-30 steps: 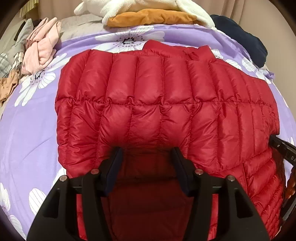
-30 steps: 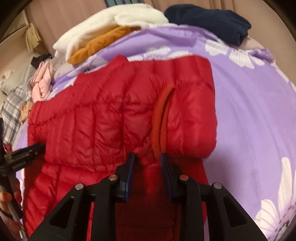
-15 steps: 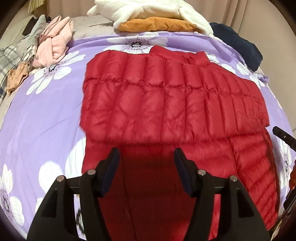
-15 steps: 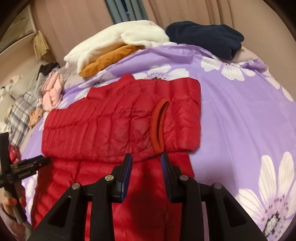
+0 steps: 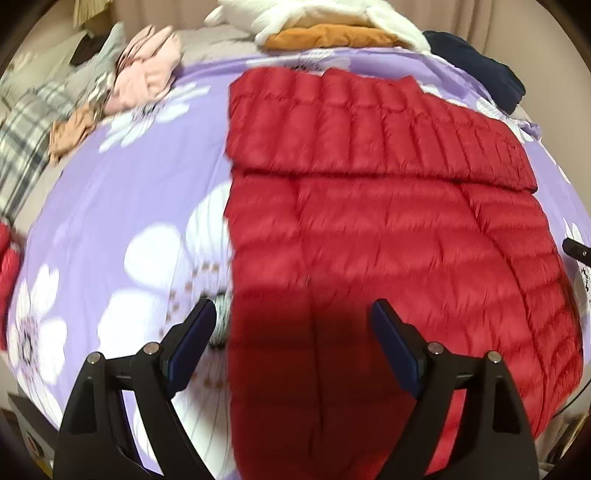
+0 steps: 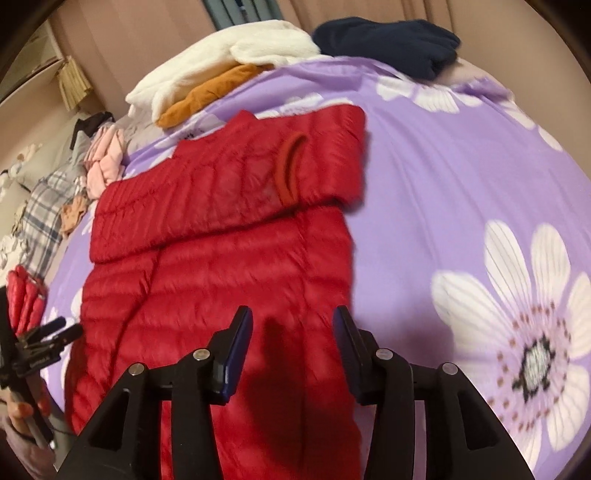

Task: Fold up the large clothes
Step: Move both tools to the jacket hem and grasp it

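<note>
A red quilted puffer jacket (image 5: pixel 369 221) lies flat on the purple flowered bedspread (image 5: pixel 122 206), with its sleeves folded across the upper body. It also shows in the right wrist view (image 6: pixel 221 240), where a sleeve cuff (image 6: pixel 290 171) lies on top. My left gripper (image 5: pixel 293 328) is open and empty above the jacket's near left hem. My right gripper (image 6: pixel 292 339) is open and empty above the jacket's near right hem. The left gripper also shows in the right wrist view (image 6: pixel 40 339) at the far left edge.
White and orange clothes (image 5: pixel 325 26) and a dark blue garment (image 5: pixel 476 70) lie at the bed's far end. Pink clothes (image 5: pixel 147 70) and a plaid garment (image 5: pixel 26 140) lie at the far left. Another red quilted item (image 6: pixel 24 295) sits at the bed's left edge.
Both grippers have let go of the jacket, opened wider and pulled back toward its near hem. The jacket now lies flat with its folded upper part resting down.
</note>
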